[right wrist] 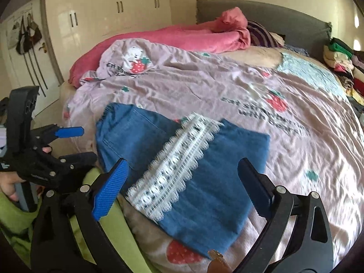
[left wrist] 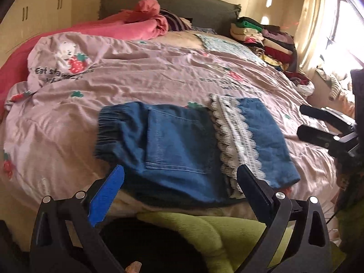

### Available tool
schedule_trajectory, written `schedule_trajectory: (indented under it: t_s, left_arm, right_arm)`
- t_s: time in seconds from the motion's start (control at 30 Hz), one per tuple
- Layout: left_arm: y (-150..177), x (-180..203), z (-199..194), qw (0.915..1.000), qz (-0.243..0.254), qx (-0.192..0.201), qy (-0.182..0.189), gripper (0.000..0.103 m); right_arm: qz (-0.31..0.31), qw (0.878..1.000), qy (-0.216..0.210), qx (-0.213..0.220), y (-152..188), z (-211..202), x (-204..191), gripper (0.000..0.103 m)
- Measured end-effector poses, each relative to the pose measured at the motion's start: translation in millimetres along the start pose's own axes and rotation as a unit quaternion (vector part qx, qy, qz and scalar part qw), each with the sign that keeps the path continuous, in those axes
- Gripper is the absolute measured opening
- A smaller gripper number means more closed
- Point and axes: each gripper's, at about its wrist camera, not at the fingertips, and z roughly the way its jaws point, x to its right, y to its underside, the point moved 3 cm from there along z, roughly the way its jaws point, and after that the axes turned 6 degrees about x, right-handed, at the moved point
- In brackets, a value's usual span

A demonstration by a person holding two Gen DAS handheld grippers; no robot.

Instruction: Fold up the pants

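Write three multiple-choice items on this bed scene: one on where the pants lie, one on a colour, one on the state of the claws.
1. Where do the denim pants lie?
A. On the wardrobe
B. On the strawberry-print cover, at the bed's near edge
C. On the clothes pile

2. What colour is the lace trim across the pants?
A. White
B. Red
C. Green

3. What state are the left claw and right claw in?
A. Both shut on denim
B. One shut on lace
C. Both open, holding nothing

Key: 1 B, the folded pants rest on the printed cover. 2 A, the scalloped band is white. 3 C, both claws gape, clear of the cloth.
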Motion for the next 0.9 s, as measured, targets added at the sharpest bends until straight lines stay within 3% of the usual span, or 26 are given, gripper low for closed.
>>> schedule_trajectory:
  t_s: [0.33, 0.5, 0.6, 0.7, 0.73, 0.77, 0.8, 0.9]
  left_arm:
    - [7, -48, 3, 0.9982, -0.053, -0.004, -0.029, 0.098]
    - [17, -80, 9, 0.9943, -0.101, -0.015, -0.031, 0.098]
    - [23, -88, 16, 0.9920, -0.124, -0.022, -0.011, 0.098]
    - [29, -91, 27, 0.9861, -0.159, -0.031, 0.038, 0.096]
    - [30, -90, 30, 0.9850, -0.163, -0.033, 0.046, 0.092]
    - [31, -88, 34, 0.9837, -0.167, -0.036, 0.056, 0.078]
    - [32, -86, 37, 0.9830, -0.169, -0.040, 0.059, 0.072]
    - [34, -83, 47, 0.9815, -0.175, -0.042, 0.066, 0.069]
  right_arm:
    - [-0.029, 0.999, -0.035, -0.009, -29, 41, -31, 0.092]
    - [-0.047, 0.997, -0.060, -0.027, -39, 70, -48, 0.092]
    - [-0.062, 0.994, -0.078, -0.039, -46, 89, -62, 0.092]
    - [-0.081, 0.989, -0.110, -0.058, -54, 111, -80, 0.093]
    - [-0.088, 0.986, -0.123, -0.066, -56, 118, -85, 0.093]
    - [-0.094, 0.985, -0.128, -0.070, -57, 123, -90, 0.093]
    - [-0.104, 0.982, -0.136, -0.078, -60, 132, -96, 0.093]
    - [-0.119, 0.975, -0.156, -0.102, -63, 157, -110, 0.093]
